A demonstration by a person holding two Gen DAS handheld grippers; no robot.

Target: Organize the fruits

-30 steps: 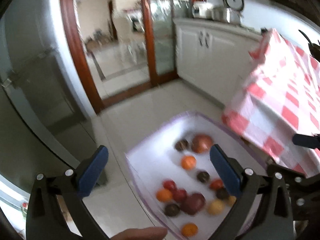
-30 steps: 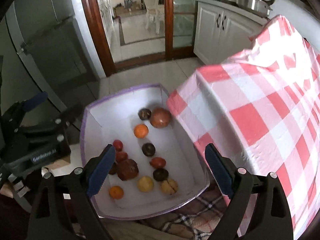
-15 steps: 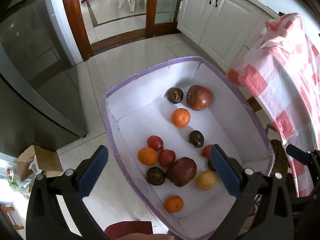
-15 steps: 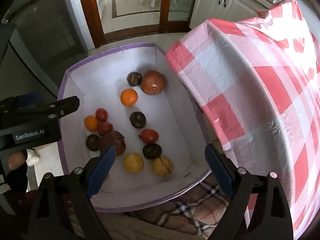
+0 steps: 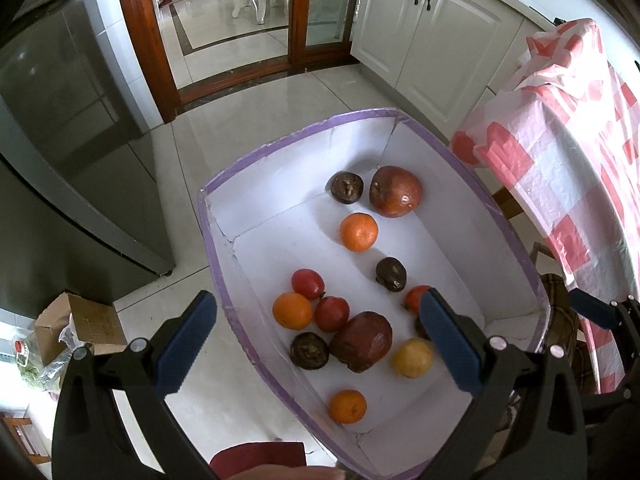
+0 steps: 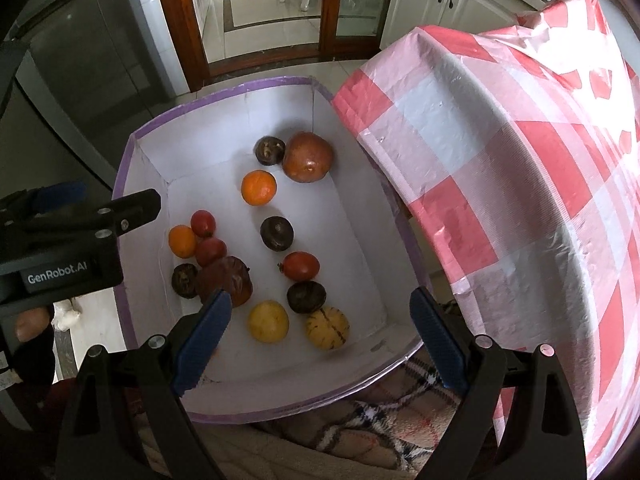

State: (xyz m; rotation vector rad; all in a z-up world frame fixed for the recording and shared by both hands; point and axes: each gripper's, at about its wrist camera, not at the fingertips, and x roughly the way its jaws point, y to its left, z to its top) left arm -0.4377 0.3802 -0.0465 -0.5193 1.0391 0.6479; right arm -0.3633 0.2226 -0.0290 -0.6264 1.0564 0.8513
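A white box with a purple rim (image 5: 224, 280) (image 6: 132, 152) holds several loose fruits: oranges (image 5: 358, 232) (image 6: 259, 187), red tomatoes (image 5: 307, 283) (image 6: 300, 266), dark passion fruits (image 5: 391, 274) (image 6: 276, 233), two large red-brown pomegranates (image 5: 395, 191) (image 6: 307, 157), a yellow fruit (image 5: 412, 358) (image 6: 268, 321) and a striped yellow melon (image 6: 327, 328). My left gripper (image 5: 320, 340) is open and empty above the box's near left part. My right gripper (image 6: 320, 340) is open and empty above the box's near end.
A table with a red-and-white checked cloth (image 6: 520, 168) (image 5: 568, 168) overhangs the box's right side. A plaid fabric (image 6: 384, 408) lies under the box's near edge. A dark fridge (image 5: 60, 128), a cardboard box (image 5: 76, 324) and white cabinets (image 5: 424, 28) stand around on the tiled floor.
Both grippers have tilted down and moved closer over the box, so the fruits now fill the views. Both stay open and empty.
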